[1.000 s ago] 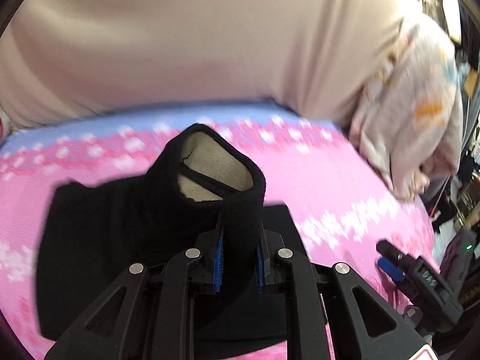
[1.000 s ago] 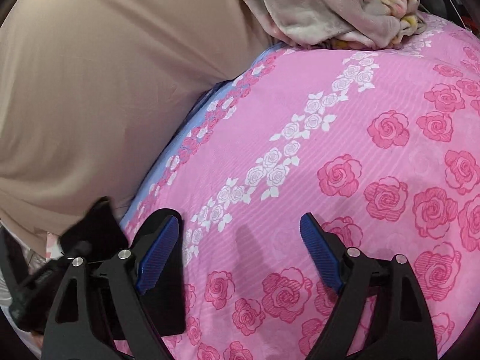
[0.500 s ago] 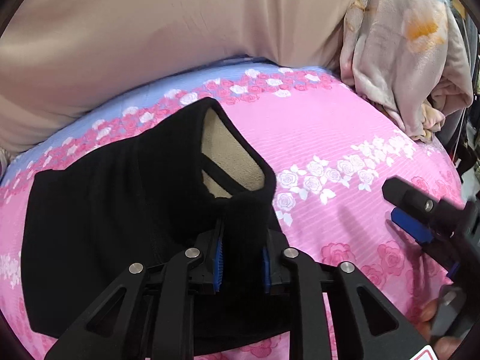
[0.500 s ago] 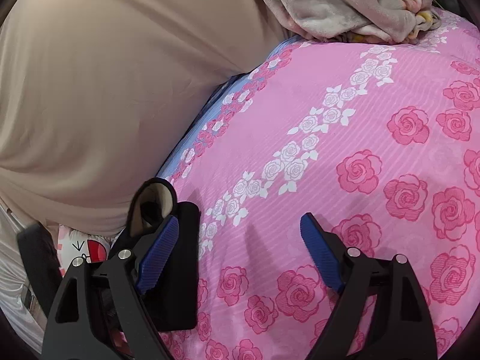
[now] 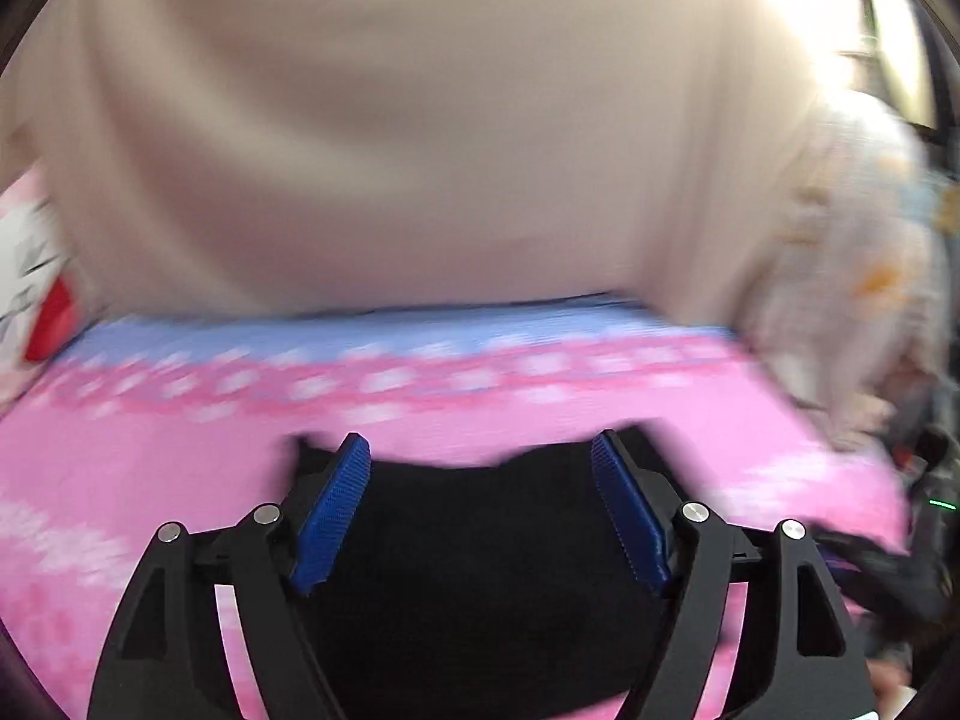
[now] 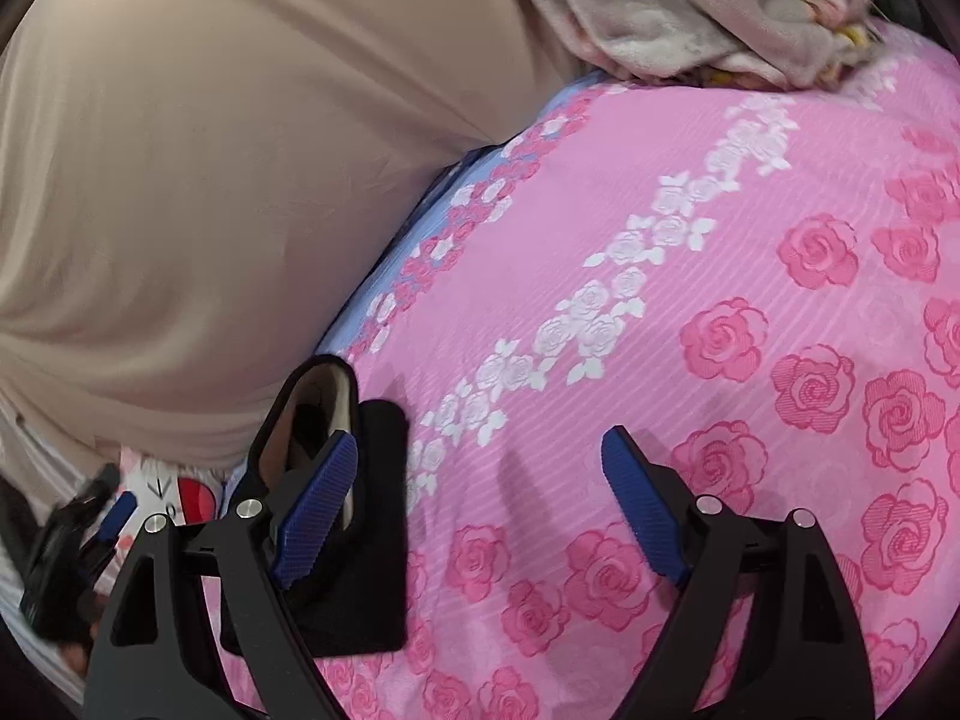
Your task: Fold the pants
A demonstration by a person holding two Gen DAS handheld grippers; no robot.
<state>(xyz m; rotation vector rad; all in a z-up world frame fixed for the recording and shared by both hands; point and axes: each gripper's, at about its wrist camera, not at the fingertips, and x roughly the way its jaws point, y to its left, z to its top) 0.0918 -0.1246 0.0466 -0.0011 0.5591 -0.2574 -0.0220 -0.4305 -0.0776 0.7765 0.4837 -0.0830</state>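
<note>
The black pants lie folded on the pink rose bedsheet. My left gripper is open just above them, with nothing between its blue pads; this view is motion-blurred. In the right wrist view the pants show at lower left, with a beige-lined opening standing up at their far end. My right gripper is open and empty over the sheet, its left finger in front of the pants. The left gripper shows blurred at the far left.
A large beige cushion runs along the far side of the bed. A crumpled pale floral blanket lies at the far right. A white and red printed pillow sits by the pants.
My left gripper has opened and let go of the pants' end, which now lies on the bed. The right gripper has stayed open and barely moved.
</note>
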